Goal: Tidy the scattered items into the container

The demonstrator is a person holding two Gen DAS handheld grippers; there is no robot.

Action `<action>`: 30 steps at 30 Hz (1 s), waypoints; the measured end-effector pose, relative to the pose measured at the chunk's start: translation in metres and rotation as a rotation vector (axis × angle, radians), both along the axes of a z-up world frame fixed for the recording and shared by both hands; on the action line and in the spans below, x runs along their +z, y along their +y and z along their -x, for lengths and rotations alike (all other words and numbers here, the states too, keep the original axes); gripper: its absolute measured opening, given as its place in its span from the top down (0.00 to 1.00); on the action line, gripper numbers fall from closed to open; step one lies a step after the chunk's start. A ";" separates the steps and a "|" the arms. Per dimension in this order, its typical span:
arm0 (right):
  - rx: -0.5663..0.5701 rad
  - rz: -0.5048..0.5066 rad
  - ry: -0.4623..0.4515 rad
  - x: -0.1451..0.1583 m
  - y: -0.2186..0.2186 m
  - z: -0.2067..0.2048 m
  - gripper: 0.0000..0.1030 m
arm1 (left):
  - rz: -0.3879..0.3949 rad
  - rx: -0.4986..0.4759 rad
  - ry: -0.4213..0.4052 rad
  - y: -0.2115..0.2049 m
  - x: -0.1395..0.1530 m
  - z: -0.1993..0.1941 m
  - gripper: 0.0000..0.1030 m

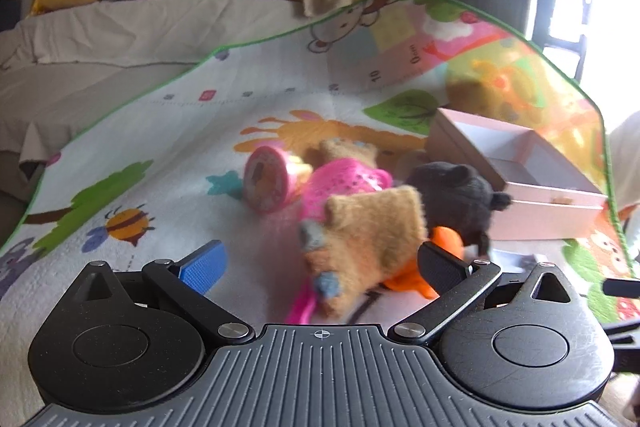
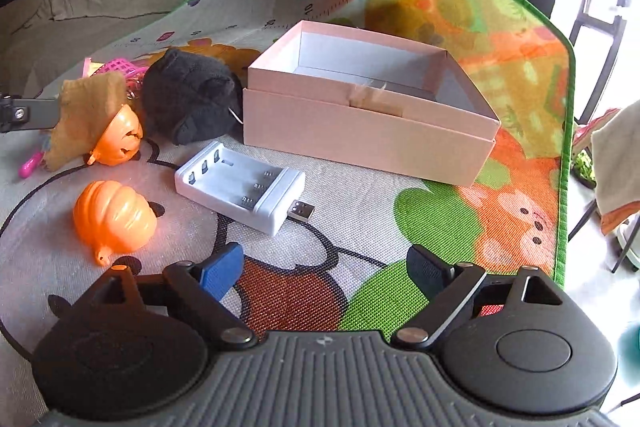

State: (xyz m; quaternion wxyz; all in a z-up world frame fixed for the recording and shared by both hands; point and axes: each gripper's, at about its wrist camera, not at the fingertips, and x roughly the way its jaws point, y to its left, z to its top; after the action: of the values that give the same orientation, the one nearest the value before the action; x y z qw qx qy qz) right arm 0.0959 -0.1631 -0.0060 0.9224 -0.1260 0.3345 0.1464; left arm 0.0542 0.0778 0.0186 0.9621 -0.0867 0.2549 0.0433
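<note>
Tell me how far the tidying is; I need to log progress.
Nothing looks done: the pink cardboard box looks empty. Neither claw holds anything; both are open. Left: white battery charger, two orange plastic pumpkins, black plush toy, tan felt piece.

Motion-blurred tan plush (image 1: 368, 243), pink basket (image 1: 344, 187)

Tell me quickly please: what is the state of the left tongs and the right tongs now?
Left tongs: open, holding nothing; the blurred tan felt pouch lies between the fingers, apparently ungripped.
Right tongs: open, holding nothing.
</note>
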 end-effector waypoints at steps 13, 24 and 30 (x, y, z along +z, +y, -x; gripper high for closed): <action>-0.094 -0.073 0.015 -0.001 -0.040 -0.011 0.13 | -0.162 -0.423 0.155 -0.098 -0.024 0.004 0.00; -0.074 -0.125 0.075 -0.007 -0.044 -0.020 0.00 | -0.143 -0.279 0.249 -0.079 -0.037 -0.018 0.00; -0.069 -0.126 0.080 -0.007 -0.044 -0.021 0.00 | -0.133 -0.254 0.244 -0.081 -0.036 -0.017 0.00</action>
State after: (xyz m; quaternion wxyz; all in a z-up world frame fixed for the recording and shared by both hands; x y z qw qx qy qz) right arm 0.1166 -0.2069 -0.0132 0.9189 -0.0503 0.3652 0.1402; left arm 0.0713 -0.0028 -0.0175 0.9254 0.0158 0.3750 -0.0516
